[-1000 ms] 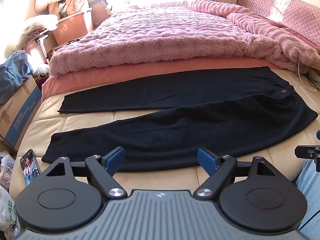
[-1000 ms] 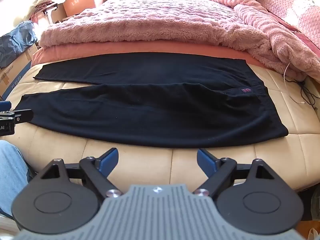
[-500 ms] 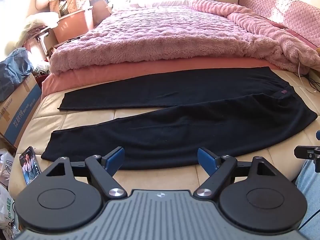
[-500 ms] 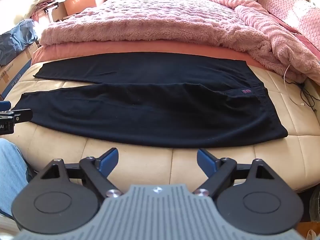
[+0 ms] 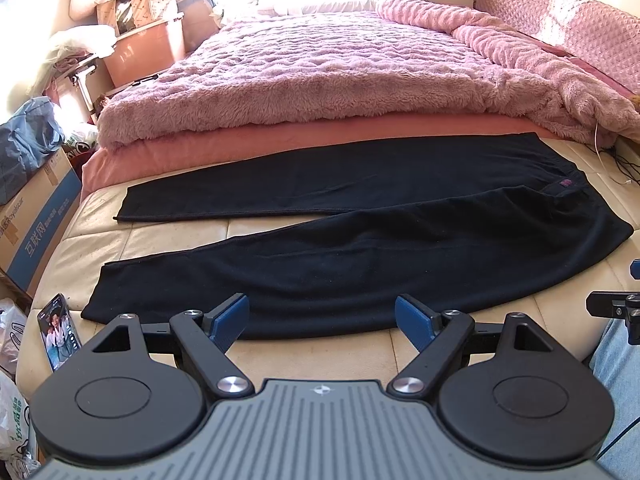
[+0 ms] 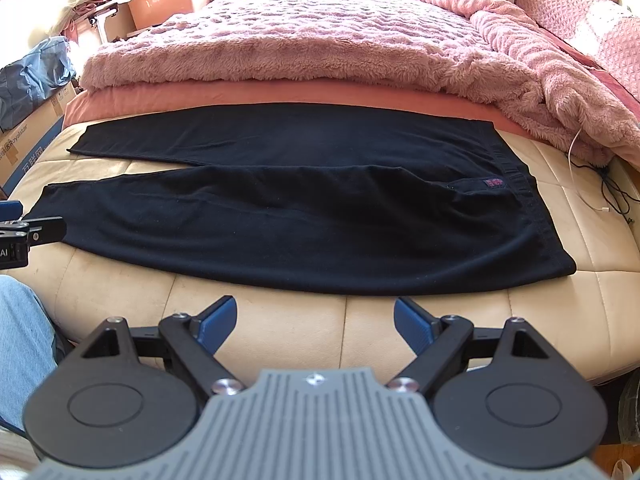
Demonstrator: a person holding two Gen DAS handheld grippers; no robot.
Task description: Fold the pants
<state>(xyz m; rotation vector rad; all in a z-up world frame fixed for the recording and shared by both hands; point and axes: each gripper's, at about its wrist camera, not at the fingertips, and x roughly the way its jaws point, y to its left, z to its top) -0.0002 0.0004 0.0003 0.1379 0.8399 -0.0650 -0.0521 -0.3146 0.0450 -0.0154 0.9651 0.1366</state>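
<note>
I see the black pants (image 5: 360,264) lying crosswise just ahead of both grippers, cuffs nearer my left gripper (image 5: 322,318), waistband nearer my right gripper (image 6: 314,318), both sets of fingers wide apart and empty.

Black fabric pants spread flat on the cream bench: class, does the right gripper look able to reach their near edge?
Probably yes. The right gripper is open, and only bare cream bench separates it from the black fabric pants.
</note>
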